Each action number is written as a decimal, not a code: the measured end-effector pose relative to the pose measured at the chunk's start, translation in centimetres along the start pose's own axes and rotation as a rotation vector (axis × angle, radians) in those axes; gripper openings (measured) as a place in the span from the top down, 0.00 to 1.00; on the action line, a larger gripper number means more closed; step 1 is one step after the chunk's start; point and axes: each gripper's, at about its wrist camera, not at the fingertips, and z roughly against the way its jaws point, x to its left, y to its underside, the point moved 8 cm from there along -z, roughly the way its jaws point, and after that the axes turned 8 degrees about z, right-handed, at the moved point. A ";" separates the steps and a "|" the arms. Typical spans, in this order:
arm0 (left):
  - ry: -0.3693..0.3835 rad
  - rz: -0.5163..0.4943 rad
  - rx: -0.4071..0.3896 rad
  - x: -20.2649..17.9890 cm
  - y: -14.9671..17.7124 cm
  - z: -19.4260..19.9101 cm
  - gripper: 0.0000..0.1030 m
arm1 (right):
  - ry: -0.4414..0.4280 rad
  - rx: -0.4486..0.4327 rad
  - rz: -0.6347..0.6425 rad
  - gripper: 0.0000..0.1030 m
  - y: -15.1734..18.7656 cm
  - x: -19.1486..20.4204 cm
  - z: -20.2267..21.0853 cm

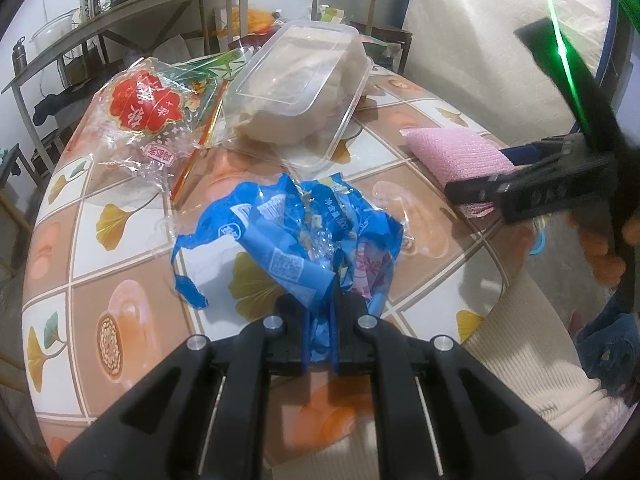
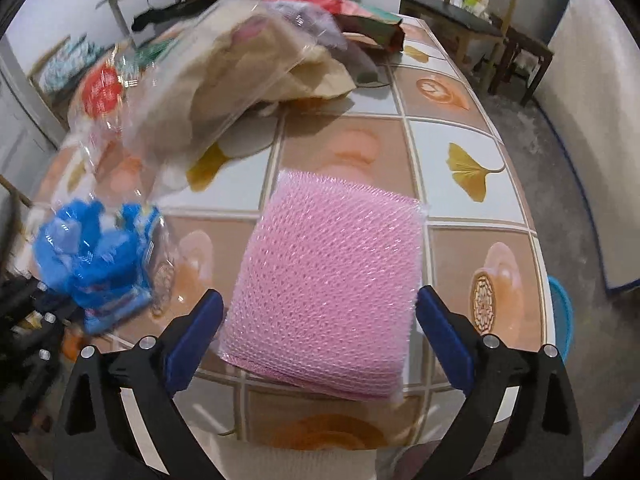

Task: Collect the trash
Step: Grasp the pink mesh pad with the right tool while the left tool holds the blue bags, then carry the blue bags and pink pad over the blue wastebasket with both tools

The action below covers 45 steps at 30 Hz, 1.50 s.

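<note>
My left gripper (image 1: 319,322) is shut on a crumpled blue plastic wrapper (image 1: 288,236), which lies on the patterned table (image 1: 120,280); the wrapper also shows at the left of the right wrist view (image 2: 100,264). My right gripper (image 2: 320,324) is open, its blue pads either side of a pink mesh scouring pad (image 2: 332,280) lying on the table; the pads do not visibly press it. The pad (image 1: 456,152) and right gripper (image 1: 480,184) also show at the right of the left wrist view.
A clear plastic container (image 1: 300,88) with beige paper inside lies tilted mid-table. A clear bag with a red label (image 1: 144,108) lies at the left. A wooden chair (image 1: 352,4) and a shelf (image 1: 120,12) stand behind. A blue bin (image 2: 560,316) stands beside the table.
</note>
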 end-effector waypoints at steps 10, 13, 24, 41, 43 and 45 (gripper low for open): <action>-0.010 0.025 -0.011 0.3 0.1 0.3 0.95 | -0.007 -0.035 -0.041 0.19 0.4 -0.4 0.3; -0.014 0.035 -0.011 0.4 0.1 0.5 0.95 | 0.001 -0.047 -0.050 0.21 0.6 -0.7 0.6; 0.003 0.028 -0.044 -0.5 -0.9 2.1 0.95 | -0.027 -0.079 -0.104 0.24 1.6 -1.9 1.5; 0.037 -0.045 -0.070 -5.4 -3.0 3.5 0.95 | -0.087 -0.195 -0.215 0.24 4.0 -5.4 5.9; 0.061 -0.049 -0.070 -6.2 -3.4 3.6 0.95 | -0.094 -0.214 -0.236 0.24 4.3 -6.3 6.6; 0.087 -0.057 -0.074 -7.2 -4.1 3.6 0.95 | -0.093 -0.232 -0.255 0.24 4.6 -7.2 7.4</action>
